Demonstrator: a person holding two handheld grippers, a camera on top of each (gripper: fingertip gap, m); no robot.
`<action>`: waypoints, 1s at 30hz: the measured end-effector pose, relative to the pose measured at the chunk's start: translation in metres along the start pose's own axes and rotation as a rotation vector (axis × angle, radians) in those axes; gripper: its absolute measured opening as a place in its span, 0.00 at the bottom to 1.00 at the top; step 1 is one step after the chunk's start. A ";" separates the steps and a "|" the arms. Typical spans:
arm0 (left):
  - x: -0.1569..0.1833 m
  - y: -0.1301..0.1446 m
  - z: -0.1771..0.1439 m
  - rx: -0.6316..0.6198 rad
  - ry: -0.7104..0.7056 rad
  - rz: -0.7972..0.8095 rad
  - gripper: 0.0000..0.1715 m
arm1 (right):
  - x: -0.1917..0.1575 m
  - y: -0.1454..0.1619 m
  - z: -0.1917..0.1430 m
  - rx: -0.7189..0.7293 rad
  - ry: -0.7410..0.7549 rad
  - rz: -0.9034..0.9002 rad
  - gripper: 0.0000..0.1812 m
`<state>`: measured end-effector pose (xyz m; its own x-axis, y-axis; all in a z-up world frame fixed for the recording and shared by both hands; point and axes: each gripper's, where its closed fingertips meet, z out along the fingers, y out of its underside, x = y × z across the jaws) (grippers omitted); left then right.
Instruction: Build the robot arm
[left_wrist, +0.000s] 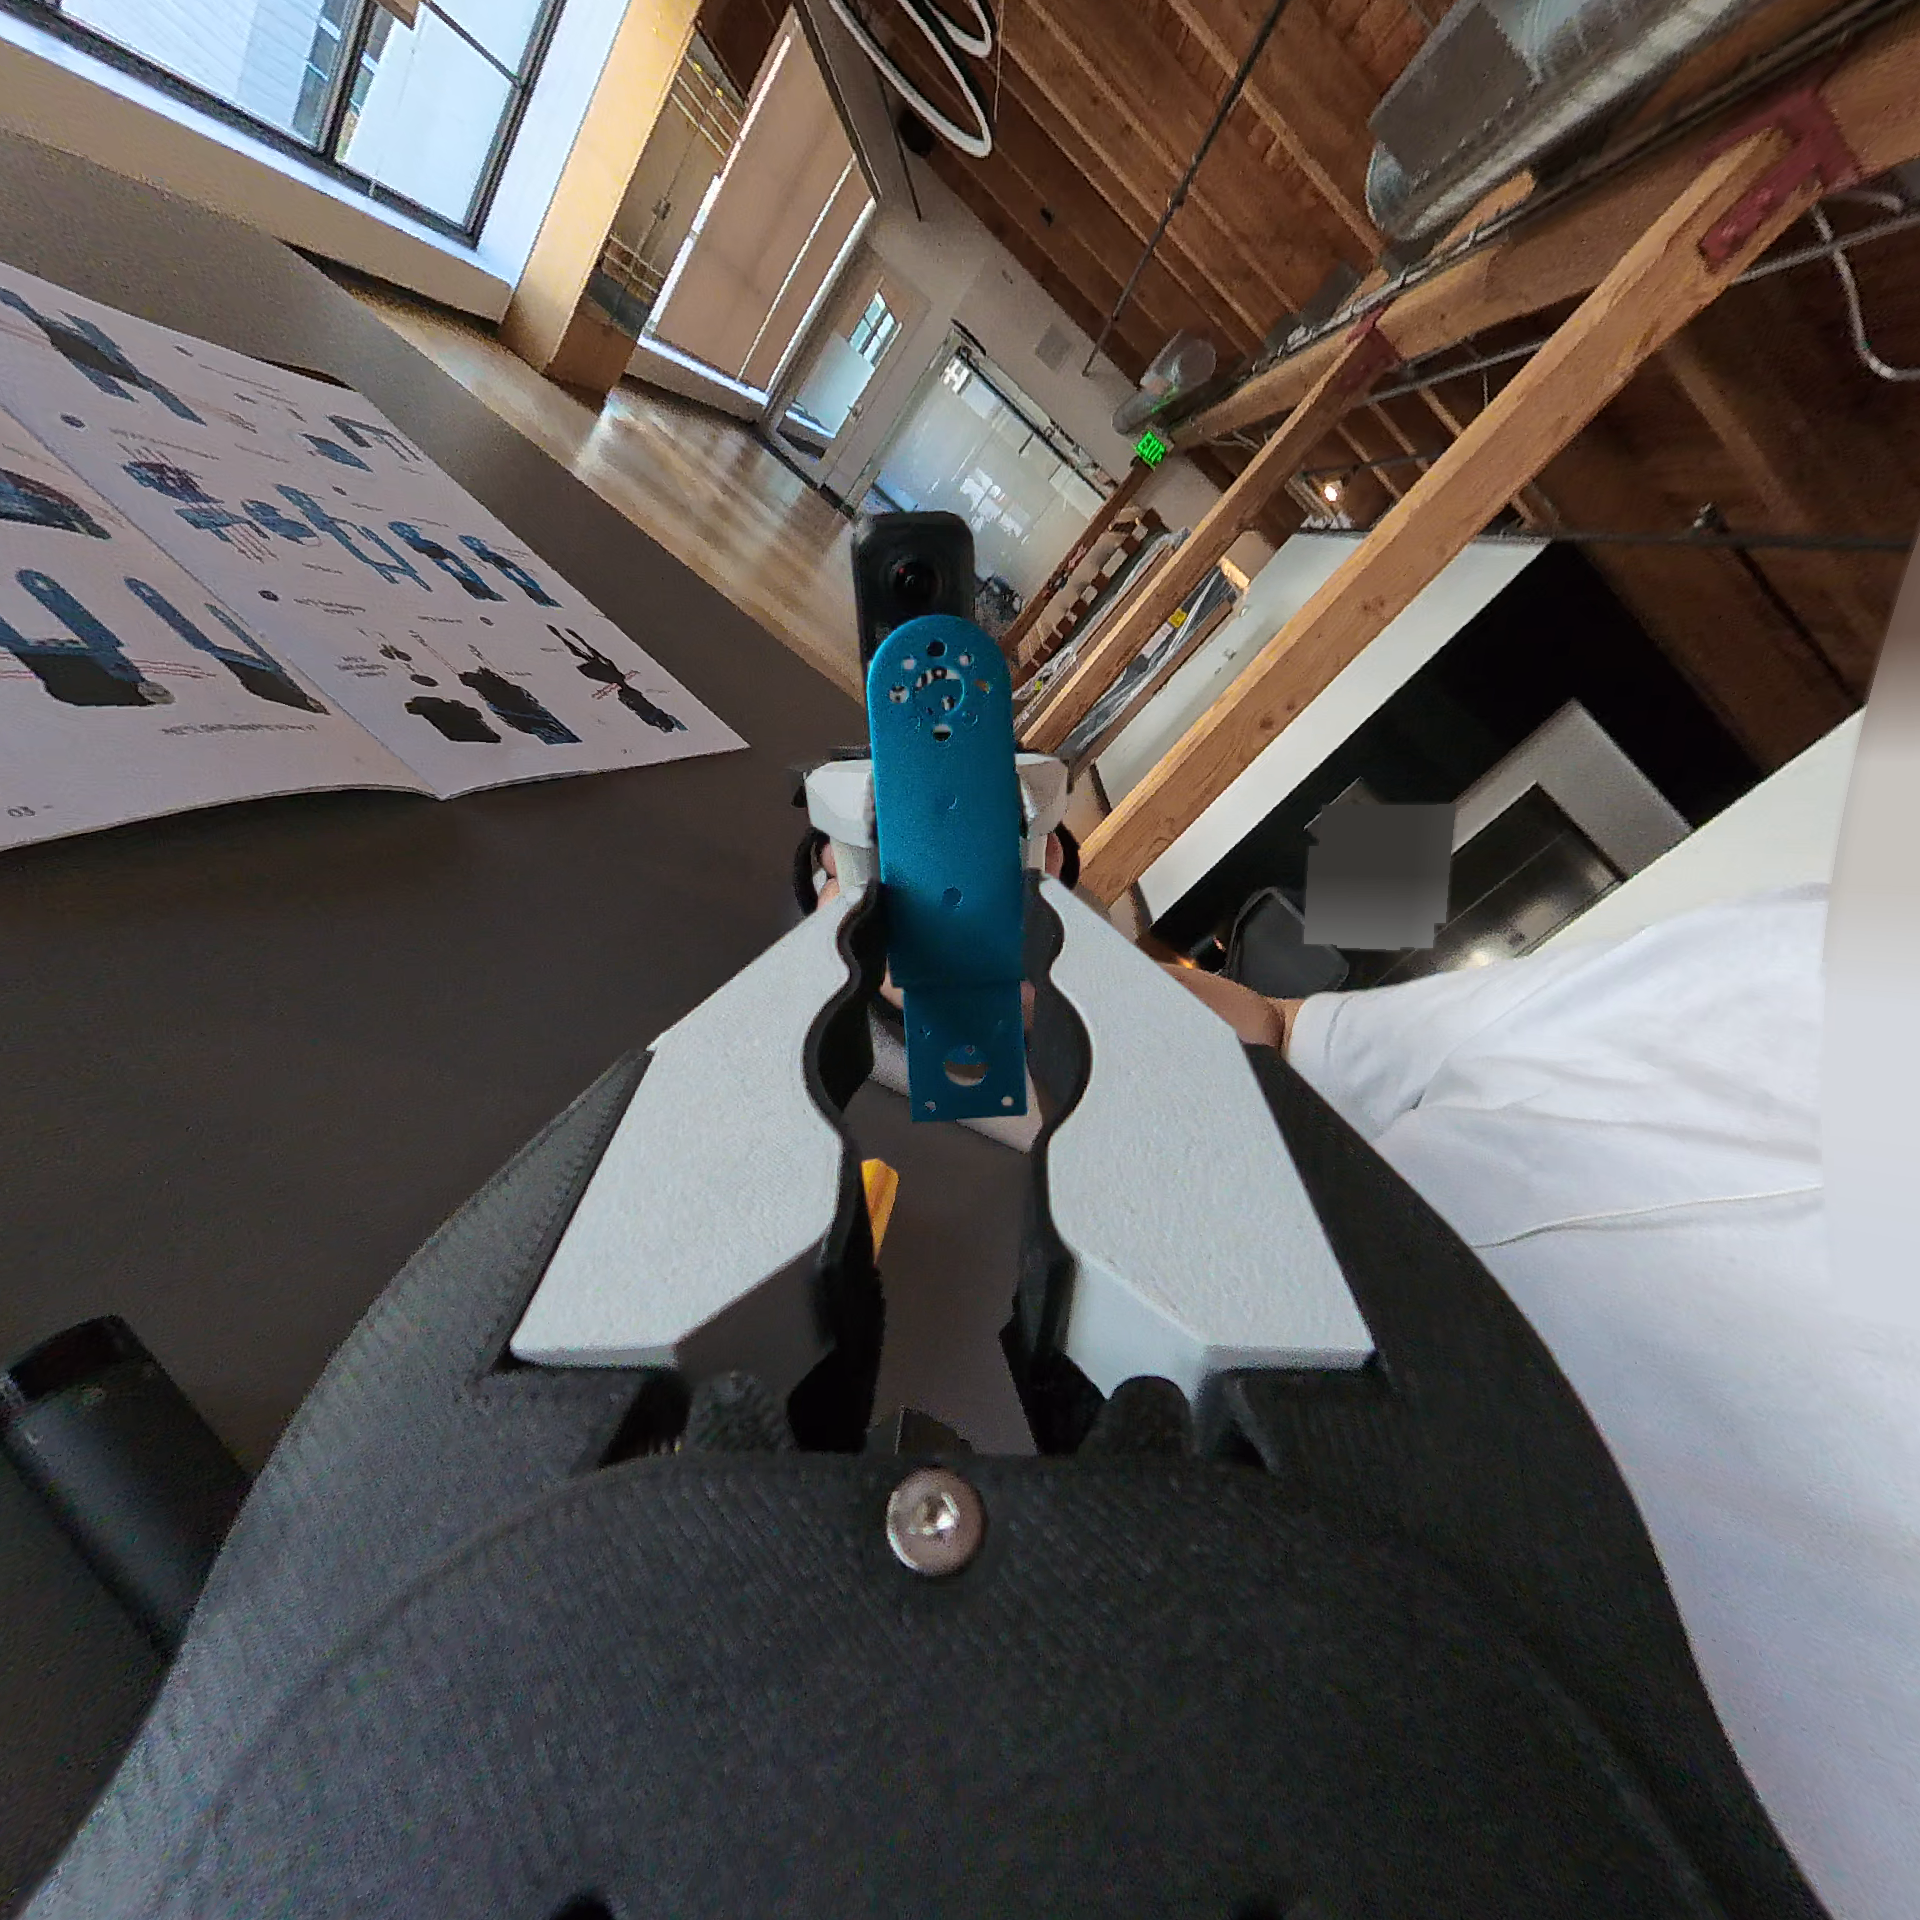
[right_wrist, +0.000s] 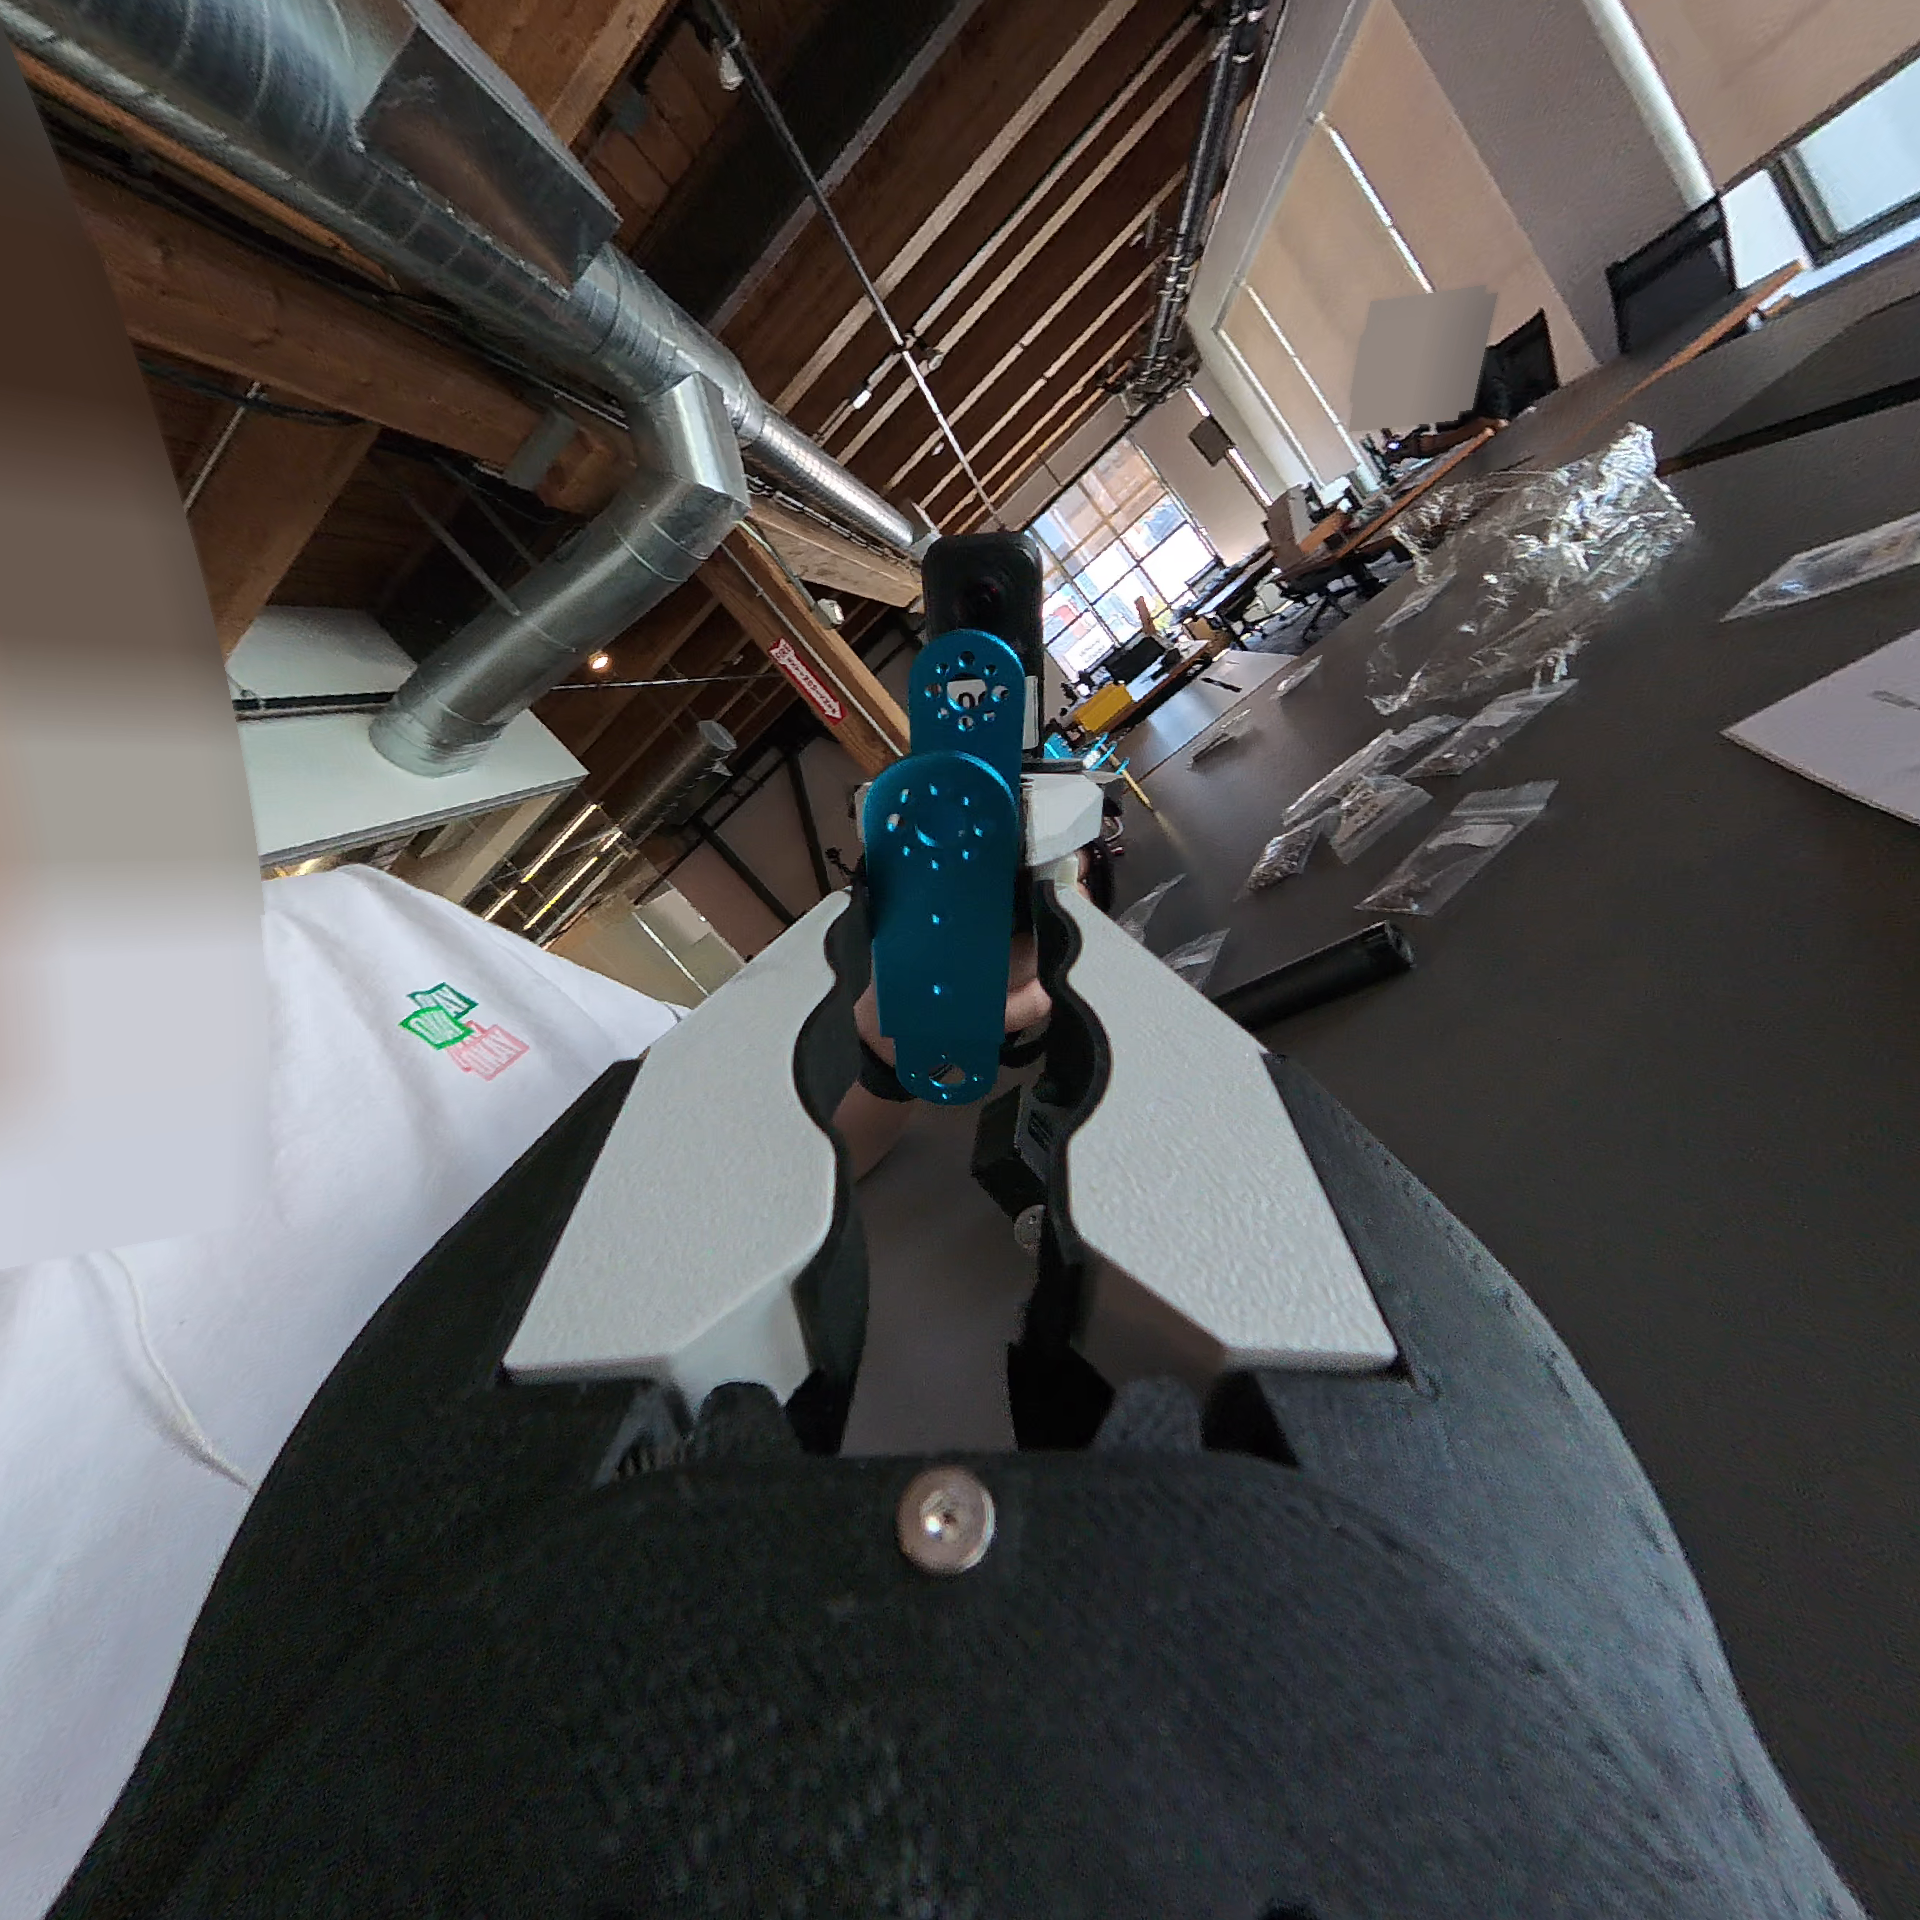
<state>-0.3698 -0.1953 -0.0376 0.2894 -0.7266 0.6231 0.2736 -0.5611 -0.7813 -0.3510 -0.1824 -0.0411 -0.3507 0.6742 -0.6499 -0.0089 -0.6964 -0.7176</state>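
My left gripper (left_wrist: 951, 904) is shut on a blue perforated metal bracket (left_wrist: 940, 810) that stands upright between its white fingers (left_wrist: 727, 1091), with a short bent foot at the bottom. Facing it close behind is my right gripper (left_wrist: 1039, 795), with its black camera above. In the right wrist view my right gripper (right_wrist: 945, 914) is shut on a blue bracket plate (right_wrist: 940, 935). A second blue plate (right_wrist: 966, 696) stands right behind it at the left gripper (right_wrist: 1060, 816). I cannot tell whether the two plates are joined. Both are held above a dark table (left_wrist: 416, 1039).
An open instruction booklet (left_wrist: 312, 582) lies on the table at the left. Several small clear bags of parts (right_wrist: 1455, 831), crumpled clear plastic (right_wrist: 1538, 540), a white sheet (right_wrist: 1849, 727) and a black cylinder (right_wrist: 1320, 977) lie on the table. A person's white shirt (right_wrist: 312, 1143) is close by. The grippers are tip to tip, or close to it.
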 end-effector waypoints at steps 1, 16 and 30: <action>-0.002 -0.002 -0.001 0.016 0.001 -0.018 0.14 | 0.002 0.000 0.000 0.001 0.013 0.003 0.18; -0.008 -0.008 -0.004 0.091 0.082 -0.130 0.15 | 0.001 0.003 0.000 -0.024 0.045 -0.028 0.14; -0.014 0.002 -0.003 0.010 0.042 -0.092 0.14 | 0.007 0.005 -0.003 -0.057 0.070 0.017 0.14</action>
<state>-0.3763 -0.1874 -0.0482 0.2243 -0.6885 0.6897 0.3062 -0.6221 -0.7206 -0.3502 -0.1803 -0.0500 -0.2840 0.6796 -0.6764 0.0501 -0.6940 -0.7182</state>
